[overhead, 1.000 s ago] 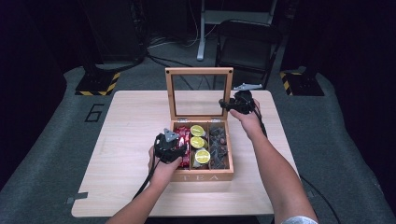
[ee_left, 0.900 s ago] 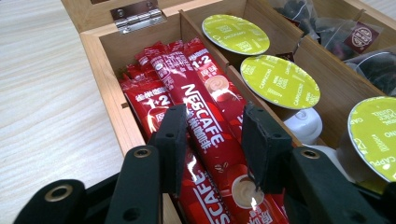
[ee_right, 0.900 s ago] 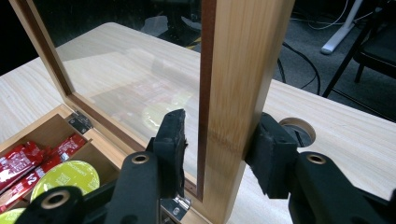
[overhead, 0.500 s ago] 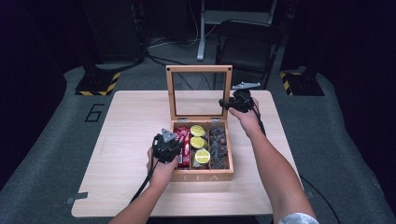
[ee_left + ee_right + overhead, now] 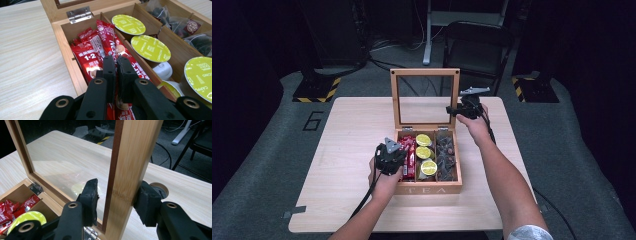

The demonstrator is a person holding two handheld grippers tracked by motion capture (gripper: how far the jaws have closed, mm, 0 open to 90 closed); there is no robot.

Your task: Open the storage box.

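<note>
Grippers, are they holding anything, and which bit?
The right gripper straddles the side rail of the upright lid. The left gripper looks shut on a red sachet, low on its length.

The wooden tea box (image 5: 428,189) sits near the table's middle, its glass-paned lid (image 5: 425,98) standing upright at the far side, hinged open. Red instant-coffee sachets (image 5: 100,47) lie lengthwise in the left compartment, stacked and slightly fanned. The lid's right wooden frame post (image 5: 127,170) stands vertical.
</note>
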